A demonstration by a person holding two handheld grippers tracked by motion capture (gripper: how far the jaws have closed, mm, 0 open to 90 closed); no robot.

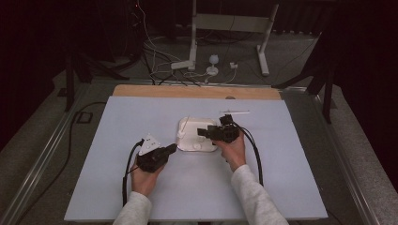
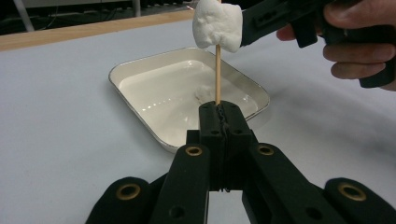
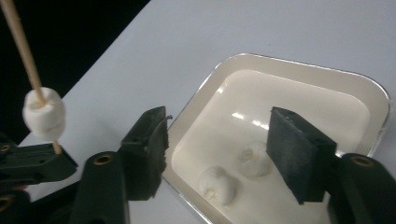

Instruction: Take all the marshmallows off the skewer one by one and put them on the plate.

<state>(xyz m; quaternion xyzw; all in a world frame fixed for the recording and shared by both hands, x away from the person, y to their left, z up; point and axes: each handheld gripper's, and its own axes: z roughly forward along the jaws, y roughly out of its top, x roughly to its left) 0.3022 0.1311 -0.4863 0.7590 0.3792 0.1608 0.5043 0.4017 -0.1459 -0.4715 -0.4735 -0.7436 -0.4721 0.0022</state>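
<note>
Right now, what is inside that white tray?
Two marshmallows lie in the white tray. The near corner is covered by the right gripper, whose jaws stand apart above it with nothing between them.

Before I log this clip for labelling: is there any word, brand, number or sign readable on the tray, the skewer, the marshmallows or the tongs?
None: no readable text anywhere.
White tray: plain, no marking.
Wooden skewer and its marshmallow: no marking.
Left tongs and right tongs: black, no lettering visible.
</note>
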